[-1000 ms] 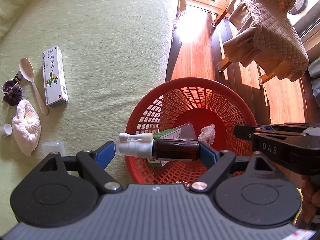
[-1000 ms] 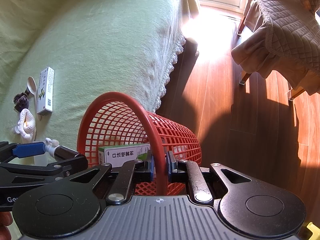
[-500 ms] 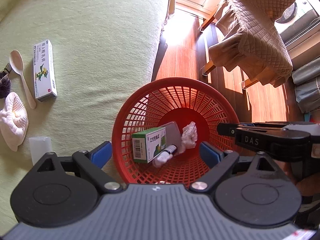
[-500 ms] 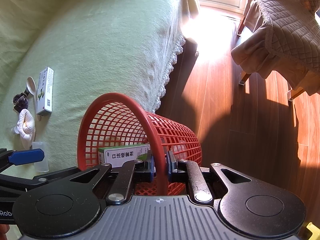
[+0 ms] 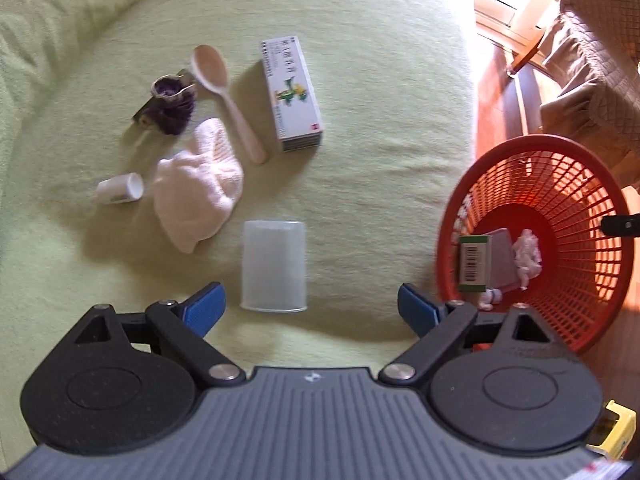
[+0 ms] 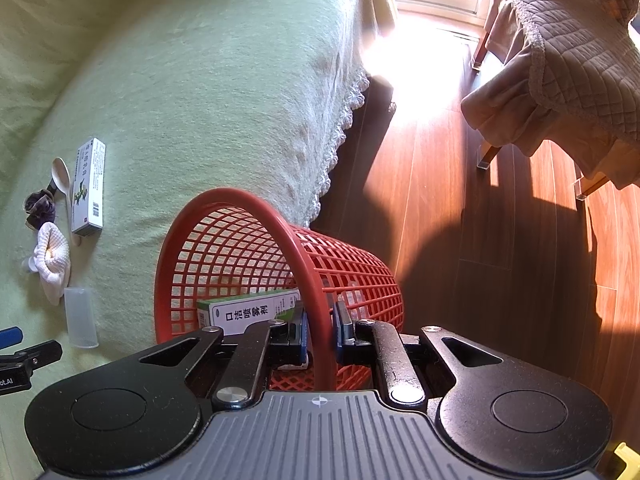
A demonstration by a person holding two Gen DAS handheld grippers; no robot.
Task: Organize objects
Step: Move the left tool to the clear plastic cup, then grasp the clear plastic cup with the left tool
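Left gripper (image 5: pixel 310 306): jaws apart, empty. Translucent plastic cup (image 5: pixel 274 266) lies on bed, lower centre; straddle it squarely. Right gripper (image 6: pixel 320 334): jaws clamped on red basket (image 6: pixel 256 248) rim; hold steady.

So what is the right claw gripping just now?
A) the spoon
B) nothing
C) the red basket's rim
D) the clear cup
C: the right claw is shut on the rim of the red basket; the clear cup and spoon lie on the bed.
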